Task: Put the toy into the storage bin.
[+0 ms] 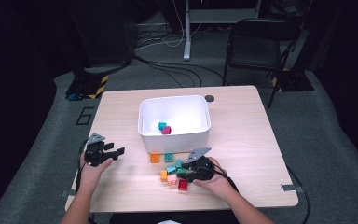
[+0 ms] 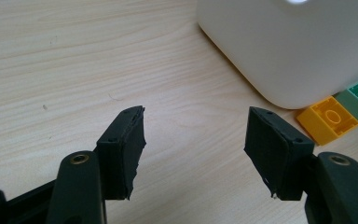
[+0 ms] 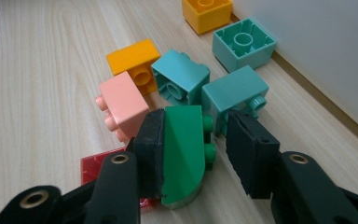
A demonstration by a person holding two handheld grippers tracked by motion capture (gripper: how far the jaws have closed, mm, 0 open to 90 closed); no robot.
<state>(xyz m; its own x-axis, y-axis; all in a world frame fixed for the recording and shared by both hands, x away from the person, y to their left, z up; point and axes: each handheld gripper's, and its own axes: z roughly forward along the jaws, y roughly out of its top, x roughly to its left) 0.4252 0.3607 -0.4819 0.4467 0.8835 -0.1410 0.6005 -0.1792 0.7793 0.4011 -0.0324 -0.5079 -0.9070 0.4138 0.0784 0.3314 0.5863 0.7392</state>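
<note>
right gripper (image 3: 193, 140) is down in the pile of blocks in front of the white tub (image 1: 174, 122), with the green block (image 3: 184, 151) between its jaws. one pad sits flat against the block and the other stands just off its studs, so no clamp. a pink block (image 3: 121, 105) and a teal block (image 3: 233, 95) crowd close by. left gripper (image 2: 193, 140) hovers over bare table (image 2: 51, 60), jaws wide apart, holding nothing.

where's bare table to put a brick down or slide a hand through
Bare wood lies left of the white bin around the left tool, and right of the bin to the table edge. It is crowded before the bin, where bricks cluster by the right tool.
</note>
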